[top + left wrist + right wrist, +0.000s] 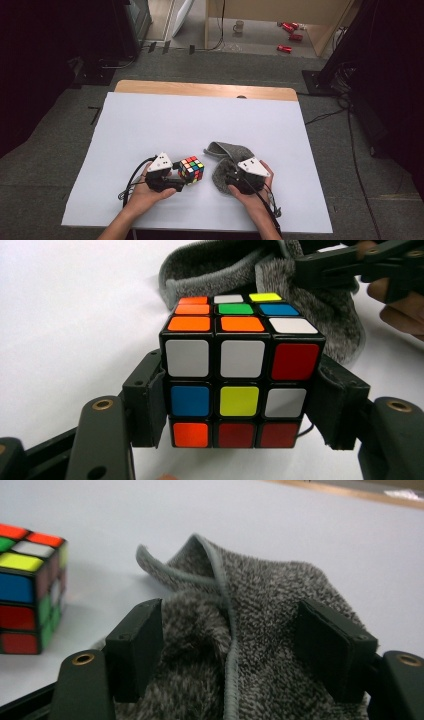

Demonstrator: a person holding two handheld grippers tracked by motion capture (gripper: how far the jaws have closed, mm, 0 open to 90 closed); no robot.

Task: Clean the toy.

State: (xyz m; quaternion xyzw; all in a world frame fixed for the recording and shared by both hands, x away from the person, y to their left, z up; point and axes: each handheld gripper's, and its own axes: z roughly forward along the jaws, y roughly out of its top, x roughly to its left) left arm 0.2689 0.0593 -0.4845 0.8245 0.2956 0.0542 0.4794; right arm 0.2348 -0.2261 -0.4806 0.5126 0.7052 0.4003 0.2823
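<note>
Jaws of the left gripper (239,405) are clamped on the puzzle cube (239,385), one pad pressed against each side face; the cube is held upright, with white, red, blue and yellow stickers turned toward the left gripper view and orange, green and white ones on top. In the high view the left gripper (181,181) is seen in the person's left hand (145,192), near the front edge of the worktop (150,120), with the cube (191,169) at its tip, just left of the grey cloth (226,162).

Jaws of the right gripper (235,650) are set apart, one on either side of a raised fold of the cloth (260,610); the pads are not pressed together on it, and the fleecy fabric with its stitched hem is bunched between them. No earlier position can be compared. In the high view the right gripper (235,180) is held in the right hand (250,192) over the near part of the cloth, which lies crumpled on the white sheet, a corner turned up at its far left. The cube (30,585) is seen to the left of the cloth, close to it.
</note>
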